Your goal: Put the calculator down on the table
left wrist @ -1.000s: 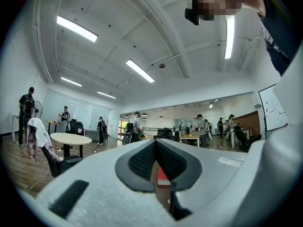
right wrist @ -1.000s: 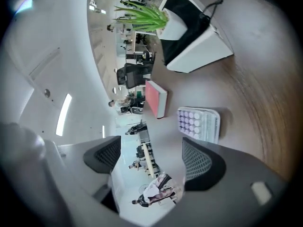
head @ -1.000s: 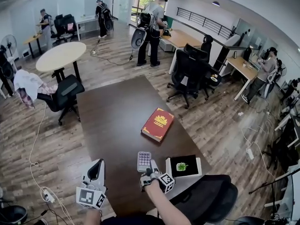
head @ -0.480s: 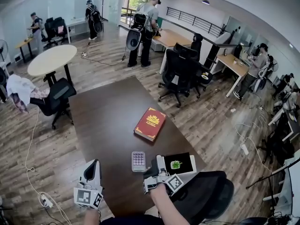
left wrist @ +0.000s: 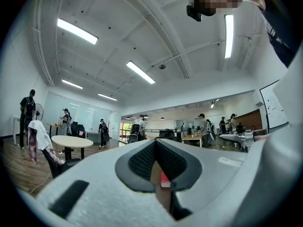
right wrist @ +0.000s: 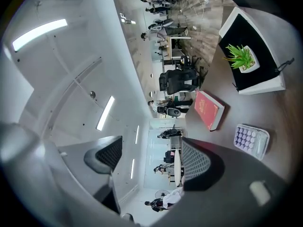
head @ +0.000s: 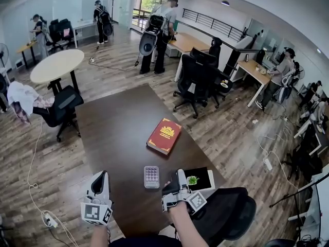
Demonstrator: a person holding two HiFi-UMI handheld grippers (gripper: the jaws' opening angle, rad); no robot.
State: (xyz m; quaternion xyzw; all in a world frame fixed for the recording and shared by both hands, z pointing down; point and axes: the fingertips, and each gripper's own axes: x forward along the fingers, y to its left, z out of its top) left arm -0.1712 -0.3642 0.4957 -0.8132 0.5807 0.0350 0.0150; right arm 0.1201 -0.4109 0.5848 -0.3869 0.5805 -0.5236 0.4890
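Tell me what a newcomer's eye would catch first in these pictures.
The red hardback book with a gold emblem stands out midway along the dark brown table. Nearer the person, a small grey calculator with lilac keys lies flat on the table, free of the open right tool. It sits beside a white-framed tablet showing a green plant.

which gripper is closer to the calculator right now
Right. The right gripper sits just to the right of the calculator, open and empty. The left gripper is farther away, off to its left.
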